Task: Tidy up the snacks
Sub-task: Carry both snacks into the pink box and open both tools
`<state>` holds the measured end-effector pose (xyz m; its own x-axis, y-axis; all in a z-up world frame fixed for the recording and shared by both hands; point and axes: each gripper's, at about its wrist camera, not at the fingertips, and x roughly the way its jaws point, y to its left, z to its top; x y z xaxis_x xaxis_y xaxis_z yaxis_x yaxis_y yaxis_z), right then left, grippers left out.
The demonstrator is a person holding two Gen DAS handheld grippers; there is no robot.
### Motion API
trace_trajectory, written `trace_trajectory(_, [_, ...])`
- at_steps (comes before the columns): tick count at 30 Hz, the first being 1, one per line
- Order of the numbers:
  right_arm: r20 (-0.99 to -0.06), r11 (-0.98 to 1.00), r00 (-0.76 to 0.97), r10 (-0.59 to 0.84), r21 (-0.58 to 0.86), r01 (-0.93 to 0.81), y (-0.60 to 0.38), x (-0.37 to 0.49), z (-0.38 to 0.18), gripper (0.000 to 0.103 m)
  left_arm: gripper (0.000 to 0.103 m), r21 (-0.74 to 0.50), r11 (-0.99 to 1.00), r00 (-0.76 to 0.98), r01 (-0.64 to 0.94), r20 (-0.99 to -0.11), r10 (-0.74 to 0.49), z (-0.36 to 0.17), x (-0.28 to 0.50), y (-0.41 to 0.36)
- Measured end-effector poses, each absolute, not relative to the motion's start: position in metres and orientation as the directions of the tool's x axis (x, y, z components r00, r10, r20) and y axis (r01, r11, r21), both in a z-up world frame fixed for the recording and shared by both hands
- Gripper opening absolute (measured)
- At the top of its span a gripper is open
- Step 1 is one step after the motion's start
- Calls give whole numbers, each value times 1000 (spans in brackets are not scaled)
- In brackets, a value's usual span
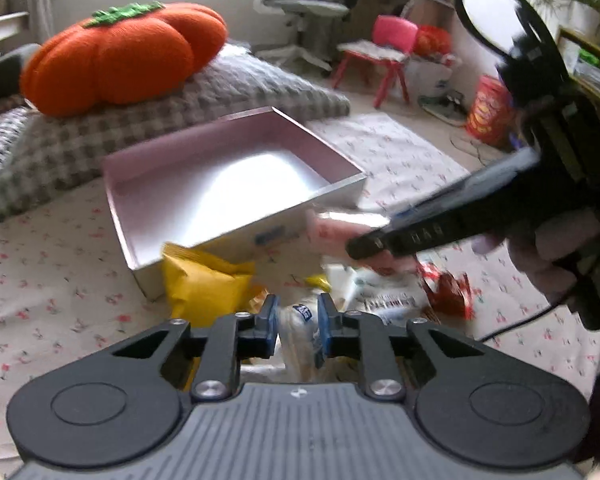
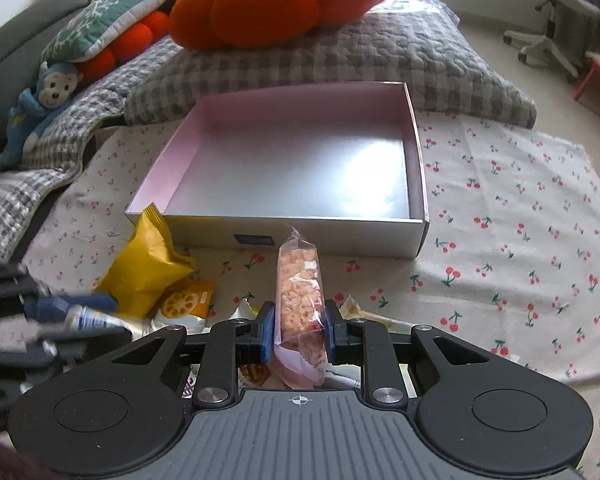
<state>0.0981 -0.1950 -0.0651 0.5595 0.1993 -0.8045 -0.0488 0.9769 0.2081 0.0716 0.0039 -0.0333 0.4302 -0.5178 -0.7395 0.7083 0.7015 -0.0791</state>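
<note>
An empty pink box lies open on the cherry-print cloth. My right gripper is shut on a clear packet of pink snacks, held just in front of the box's near wall; it also shows in the left wrist view, blurred. My left gripper is closed around a clear white-and-blue packet in the snack pile. A yellow bag leans at the box's near left corner.
More packets lie in the pile: a lotus-root snack, a red wrapper. An orange pumpkin cushion sits on a grey checked pad behind the box. A pink chair and office chair stand further back.
</note>
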Motion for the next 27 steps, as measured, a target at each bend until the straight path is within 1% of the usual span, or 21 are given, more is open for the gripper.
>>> trace_trajectory(3, [-805, 974, 557, 203, 222, -34, -198, 98, -66, 22, 18, -69, 712, 414, 699, -773, -481, -43, 73, -3])
trace_trajectory(11, [-795, 972, 574, 197, 237, -7, -207, 95, -57, 22, 22, -185, 772, 318, 608, -834, -450, -46, 86, 8])
trace_trajectory(13, [-793, 971, 577, 196, 239, -2, -208, 94, -53, 22, 21, -198, 779, 308, 594, -839, -448, -45, 84, 13])
trace_trajectory(18, [-794, 968, 575, 196, 252, 18, -213, 92, -48, 22, 14, -257, 793, 281, 552, -838, -467, -40, 84, 18])
trace_trajectory(22, [-784, 960, 585, 205, 277, 36, -219, 92, -43, 22, 13, -300, 812, 285, 501, -829, -481, -37, 88, 22])
trace_trajectory(27, [-770, 953, 605, 203, 298, 60, -225, 91, -35, 22, 11, -317, 828, 318, 462, -812, -489, -30, 89, 25])
